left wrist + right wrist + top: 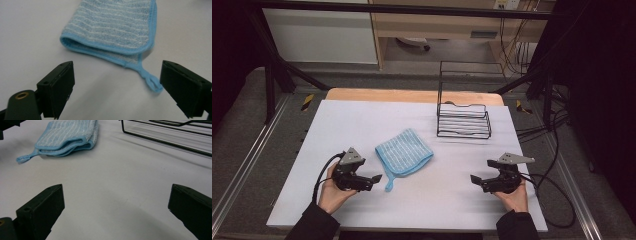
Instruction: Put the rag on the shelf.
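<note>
Presently left tool [374,178] jaws agape, empty, nearer: folded blue cloth [404,152] just ahead, hanging loop [152,83] trailing toward it. Right tool [475,179] agape, well apart.

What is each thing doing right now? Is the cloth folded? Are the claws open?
Blue cloth: folded, lying flat on the table, loop sticking out, nothing touching it.
Wire rack: standing upright, empty.
Left claw: open, holding nothing, next to the cloth's loop.
Right claw: open, holding nothing, away from the cloth.
</note>
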A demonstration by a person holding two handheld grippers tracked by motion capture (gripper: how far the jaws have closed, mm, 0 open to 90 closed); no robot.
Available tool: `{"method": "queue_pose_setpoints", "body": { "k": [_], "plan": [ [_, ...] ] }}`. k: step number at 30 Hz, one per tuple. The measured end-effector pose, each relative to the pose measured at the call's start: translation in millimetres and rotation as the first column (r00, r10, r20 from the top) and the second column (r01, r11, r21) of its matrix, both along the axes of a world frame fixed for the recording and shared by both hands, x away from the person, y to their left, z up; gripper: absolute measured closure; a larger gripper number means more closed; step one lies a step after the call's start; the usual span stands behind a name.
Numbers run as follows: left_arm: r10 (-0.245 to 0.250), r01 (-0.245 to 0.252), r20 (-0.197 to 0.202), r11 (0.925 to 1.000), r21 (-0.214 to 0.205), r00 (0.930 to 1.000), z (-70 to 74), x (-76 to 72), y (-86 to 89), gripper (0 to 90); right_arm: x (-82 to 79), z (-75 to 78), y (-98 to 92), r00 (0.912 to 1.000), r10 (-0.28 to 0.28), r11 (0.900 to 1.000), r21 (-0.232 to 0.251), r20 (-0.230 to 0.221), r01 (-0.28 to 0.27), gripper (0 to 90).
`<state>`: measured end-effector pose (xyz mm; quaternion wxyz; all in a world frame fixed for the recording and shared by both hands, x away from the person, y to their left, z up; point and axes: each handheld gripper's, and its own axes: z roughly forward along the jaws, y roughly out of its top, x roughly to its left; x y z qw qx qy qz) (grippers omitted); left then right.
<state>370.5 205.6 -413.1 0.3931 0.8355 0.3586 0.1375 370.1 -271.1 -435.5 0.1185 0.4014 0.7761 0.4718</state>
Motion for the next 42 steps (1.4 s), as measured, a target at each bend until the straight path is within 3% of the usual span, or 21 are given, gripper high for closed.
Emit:
{"method": "queue_pose_setpoints", "body": {
  "k": [7,10,18,23,26,28,33,37,42],
  "plan": [
    [-0.04,0.04,-0.008,0.9984,0.038,0.9992,1.7,3.1,-25.9,27.4,0.0,-0.2,0.3,1.0,0.001,1.0,-0.001,-0.003,-0.001,1.3],
    [-0.054,0.055,-0.011,0.9964,0.065,0.9985,-0.7,4.9,-37.0,29.4,0.1,-0.4,0.4,1.0,0.002,1.0,-0.002,-0.004,-0.002,1.3],
    [-0.022,0.029,-0.054,0.9896,0.141,0.9983,-14.3,13.3,-55.7,41.5,0.1,-0.5,0.6,1.0,0.002,1.0,-0.004,-0.008,-0.002,1.4],
    [0.009,0.005,-0.102,0.9915,0.13,0.9948,-21.1,11.7,-51.0,50.4,0.2,-0.5,0.4,1.0,0.004,1.0,-0.006,-0.007,-0.004,1.4],
    [0.014,0.001,-0.145,0.9945,0.105,0.9893,-25.2,11.4,-48.9,61.1,0.3,-0.7,1.0,0.9999,0.005,1.0,-0.006,-0.01,-0.005,1.5],
    [0.021,-0.006,-0.159,0.9954,0.096,0.987,-27.0,11.8,-49.5,61.4,0.4,-0.8,1.1,0.9999,0.004,1.0,-0.006,-0.01,-0.004,1.5],
    [0.046,-0.034,-0.163,0.9962,0.08,0.9855,-27.5,12.2,-51.4,71.1,0.5,-0.9,1.2,0.9999,0.006,1.0,-0.006,-0.009,-0.006,1.5],
    [0.047,-0.036,-0.169,0.9971,0.067,0.9845,-26.4,10.9,-53.2,85.0,0.4,-0.6,1.1,0.9999,0.006,1.0,-0.005,-0.011,-0.006,1.6],
    [0.044,-0.034,-0.168,0.9973,0.065,0.9847,-24.3,8.3,-55.7,89.5,0.4,-0.7,1.6,0.9999,0.007,0.9999,-0.009,-0.009,-0.007,1.6]
  ]
}}
